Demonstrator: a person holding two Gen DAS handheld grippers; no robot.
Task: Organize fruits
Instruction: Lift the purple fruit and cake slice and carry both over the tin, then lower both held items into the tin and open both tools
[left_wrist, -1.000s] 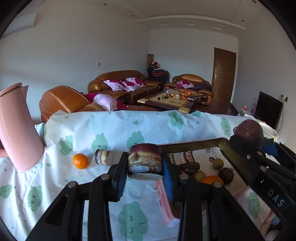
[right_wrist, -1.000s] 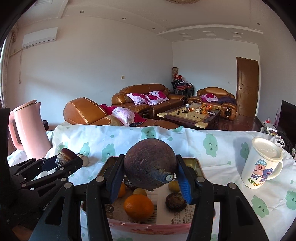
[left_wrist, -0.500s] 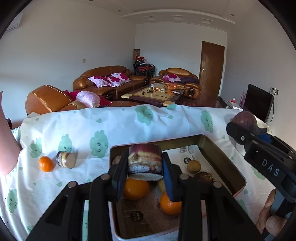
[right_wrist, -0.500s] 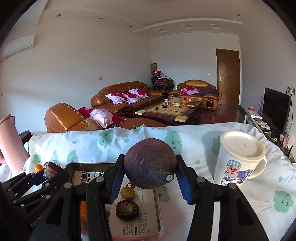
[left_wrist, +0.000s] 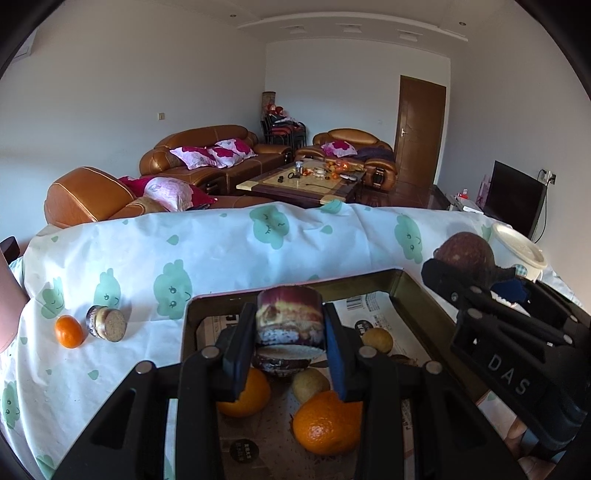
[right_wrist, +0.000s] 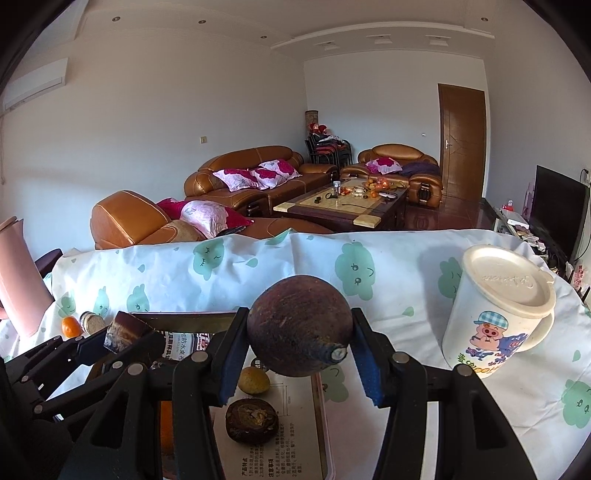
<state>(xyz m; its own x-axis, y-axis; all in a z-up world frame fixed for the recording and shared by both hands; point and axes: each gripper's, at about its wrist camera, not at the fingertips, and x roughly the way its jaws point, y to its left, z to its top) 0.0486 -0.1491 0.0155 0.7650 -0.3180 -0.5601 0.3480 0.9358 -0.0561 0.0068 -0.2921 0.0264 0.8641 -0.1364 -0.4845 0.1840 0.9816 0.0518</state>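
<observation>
My left gripper (left_wrist: 290, 332) is shut on a cut purple fruit chunk (left_wrist: 290, 314) and hovers over the paper-lined metal tray (left_wrist: 402, 282). The tray holds two oranges (left_wrist: 327, 422), small yellow fruits (left_wrist: 376, 339) and another cut chunk (left_wrist: 282, 360). My right gripper (right_wrist: 300, 334) is shut on a round dark purple fruit (right_wrist: 299, 321) above the tray's right rim (right_wrist: 318, 402). A yellow fruit (right_wrist: 253, 380) and a dark cut piece (right_wrist: 251, 419) lie under it. The left wrist view shows the right gripper (left_wrist: 472, 273) at its right, and the right wrist view shows the left gripper (right_wrist: 125, 332) at its left.
On the cloth left of the tray lie a small orange (left_wrist: 69, 331) and a cut chunk (left_wrist: 107, 323). A pink kettle (right_wrist: 18, 280) stands at the far left. A lidded cartoon mug (right_wrist: 498, 310) stands right of the tray. Sofas fill the room beyond the table's far edge.
Both grippers have carried their fruit to the right and slightly down. The left one went from over the cloth to over the tray. The right one now sits nearer the mug.
</observation>
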